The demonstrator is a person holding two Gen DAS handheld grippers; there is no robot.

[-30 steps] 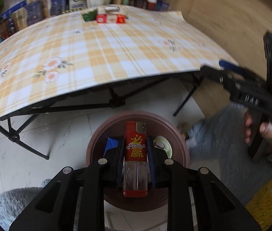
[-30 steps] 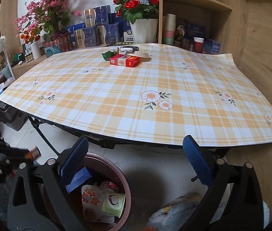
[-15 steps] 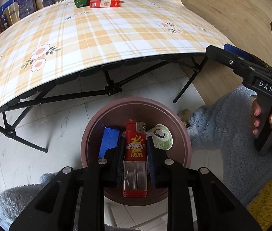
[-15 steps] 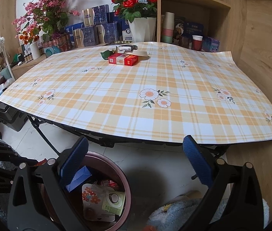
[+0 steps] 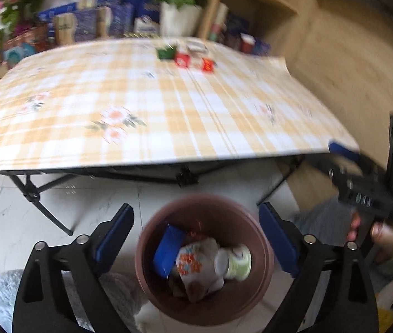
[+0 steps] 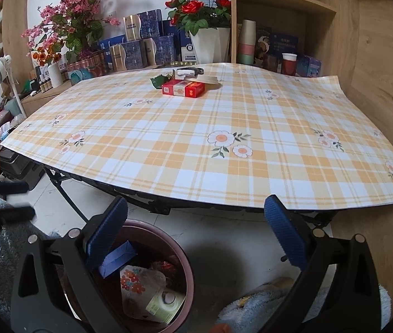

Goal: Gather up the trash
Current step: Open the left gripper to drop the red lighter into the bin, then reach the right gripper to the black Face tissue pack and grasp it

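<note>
My left gripper (image 5: 195,211) hangs over the brown bin (image 5: 265,249), its jaws opening wide with nothing between them. In the bin lie a blue box (image 5: 167,249), a floral wrapper (image 5: 193,260) and a green-white cup (image 5: 238,260). A red scrap shows behind the wrapper; I cannot tell if it is the lighter. My right gripper (image 6: 196,202) stands open and empty at the table's near edge, above the bin (image 6: 188,272). On the far side of the table lie a red cigarette pack (image 6: 184,88), a green wrapper (image 6: 159,81) and a white and black item (image 6: 189,70).
The folding table with the plaid cloth (image 6: 224,152) overhangs the floor just behind the bin; its black legs (image 5: 40,205) cross beneath. Shelves, flower pots and boxes crowd the back. Fluffy rugs (image 6: 265,305) lie beside the bin. A hand (image 5: 385,233) holds the right gripper.
My left gripper has opened and the red lighter is gone from between its pads. That gripper has risen and tipped up, showing more of the table. The right gripper kept still.
</note>
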